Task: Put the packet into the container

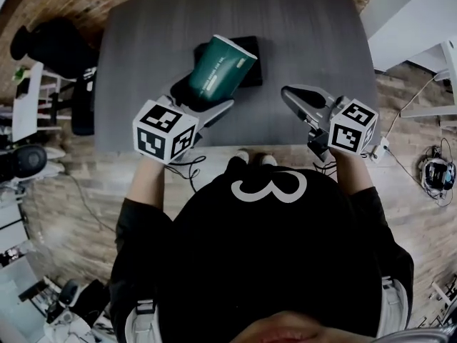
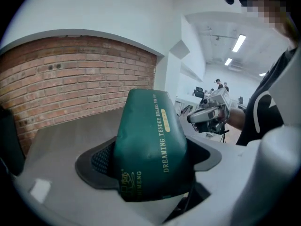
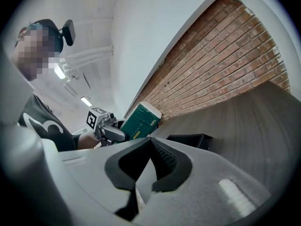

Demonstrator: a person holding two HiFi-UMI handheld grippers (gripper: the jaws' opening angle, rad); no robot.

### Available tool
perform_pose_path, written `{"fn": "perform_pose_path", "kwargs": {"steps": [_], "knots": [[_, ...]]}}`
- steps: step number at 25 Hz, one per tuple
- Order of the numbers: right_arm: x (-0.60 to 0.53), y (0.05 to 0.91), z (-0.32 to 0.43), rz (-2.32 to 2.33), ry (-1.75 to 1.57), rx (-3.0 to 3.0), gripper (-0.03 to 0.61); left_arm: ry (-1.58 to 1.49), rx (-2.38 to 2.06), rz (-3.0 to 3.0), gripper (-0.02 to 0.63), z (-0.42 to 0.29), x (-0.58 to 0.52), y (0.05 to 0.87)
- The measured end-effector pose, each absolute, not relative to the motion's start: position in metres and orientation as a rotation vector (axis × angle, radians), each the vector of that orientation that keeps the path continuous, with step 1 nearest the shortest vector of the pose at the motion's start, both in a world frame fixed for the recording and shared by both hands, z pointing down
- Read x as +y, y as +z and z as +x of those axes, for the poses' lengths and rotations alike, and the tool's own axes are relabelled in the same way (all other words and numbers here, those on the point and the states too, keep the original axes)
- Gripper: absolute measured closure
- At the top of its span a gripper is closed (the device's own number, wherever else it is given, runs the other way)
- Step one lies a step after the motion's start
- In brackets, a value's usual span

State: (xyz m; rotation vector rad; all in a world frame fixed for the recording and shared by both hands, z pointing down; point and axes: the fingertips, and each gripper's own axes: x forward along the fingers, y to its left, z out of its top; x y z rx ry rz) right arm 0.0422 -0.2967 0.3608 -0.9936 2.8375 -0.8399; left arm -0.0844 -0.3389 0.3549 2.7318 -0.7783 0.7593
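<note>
A dark green packet [image 1: 223,68] with gold print is held tilted above the grey table [image 1: 307,34], with its white-edged top over the black container [image 1: 251,68]. My left gripper [image 1: 203,102] is shut on the packet's lower end. In the left gripper view the packet [image 2: 150,140] fills the space between the jaws. My right gripper [image 1: 294,95] hovers over the table's near right part, shut and holding nothing. The right gripper view shows its pads [image 3: 162,157] meeting. It also shows the packet [image 3: 141,119] and the container [image 3: 190,140] off to the left.
A black chair [image 1: 53,45] and white shelving [image 1: 28,98] stand left of the table. A white surface [image 1: 421,13] sits at the upper right, and cables [image 1: 435,170] lie on the floor to the right. A brick wall [image 3: 225,60] runs behind the table.
</note>
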Motion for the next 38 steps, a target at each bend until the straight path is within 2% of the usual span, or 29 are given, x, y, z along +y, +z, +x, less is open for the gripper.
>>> {"fn": "perform_pose_path", "kwargs": {"steps": [11,21,34,38], "knots": [[-0.32,0.368,0.02,-1.261,-0.897,2.685,0.577,1.184,-0.448,2.953,0.155,-0.103,-0.418,0.394],[-0.312,0.402,0.025,-1.482,-0.997,2.535,0.577,1.357,0.108,3.049,0.155,-0.078,-0.44,0.449],[-0.302,0.424,0.021,-1.594,-1.08,2.427,0.577,1.38,0.308,2.904,0.152,-0.068,-0.441,0.504],[-0.299,0.424,0.024,-1.609,-1.078,2.414,0.577,1.305,0.304,2.89,0.143,-0.061,-0.444,0.504]]}}
